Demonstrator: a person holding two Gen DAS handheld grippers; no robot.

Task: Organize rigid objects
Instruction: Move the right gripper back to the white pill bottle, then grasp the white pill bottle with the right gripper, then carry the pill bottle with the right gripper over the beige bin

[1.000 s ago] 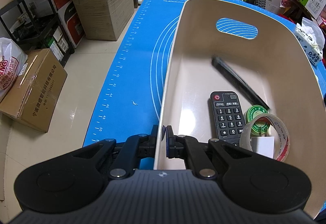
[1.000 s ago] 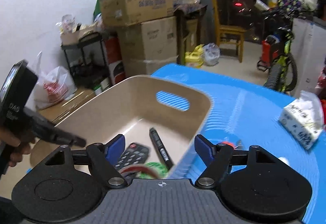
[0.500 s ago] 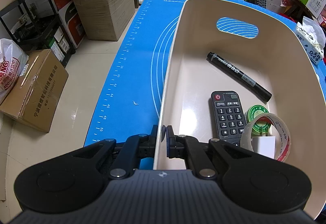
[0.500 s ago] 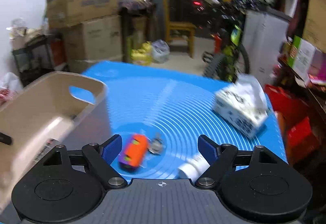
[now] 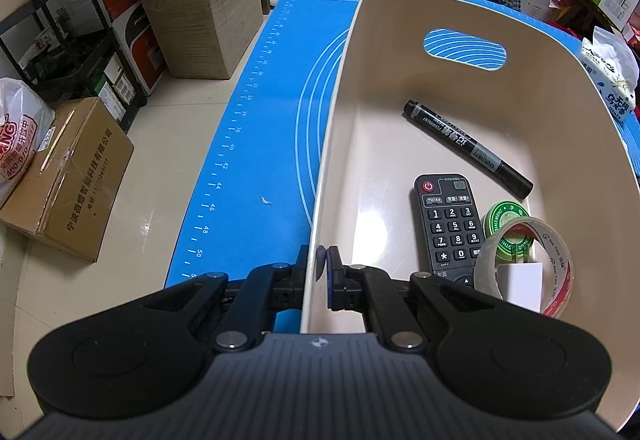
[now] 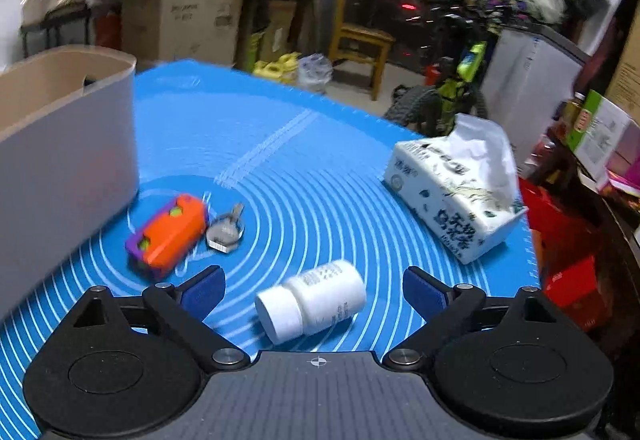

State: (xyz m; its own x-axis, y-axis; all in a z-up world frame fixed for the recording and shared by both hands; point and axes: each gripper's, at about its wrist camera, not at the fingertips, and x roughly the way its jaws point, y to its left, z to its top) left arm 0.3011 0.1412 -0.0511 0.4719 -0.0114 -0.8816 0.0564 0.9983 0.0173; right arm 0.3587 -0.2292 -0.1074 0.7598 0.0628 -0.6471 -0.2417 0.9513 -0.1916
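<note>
I'm pinching the bin (image 5: 340,143) wall with my left gripper (image 5: 322,266) on the blue mat (image 6: 320,167); my right gripper (image 6: 314,286), jaws just opening wide, is holding nothing above the bottle (image 6: 316,300), boxes (image 6: 182,23) stacked behind.

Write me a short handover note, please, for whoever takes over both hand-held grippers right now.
Left hand-held gripper: shut on the near rim of the beige bin, steadying it.
Right hand-held gripper: open, jaws just widened, nothing gripped; the white pill bottle lies on its side between them.
Done, in the bin: black marker, remote control, green tin, tape roll.
Left, on the blue mat: the pill bottle, the orange toy and the key beside the bin.
The tissue pack sits further right; it is soft, probably not part of the job.
</note>
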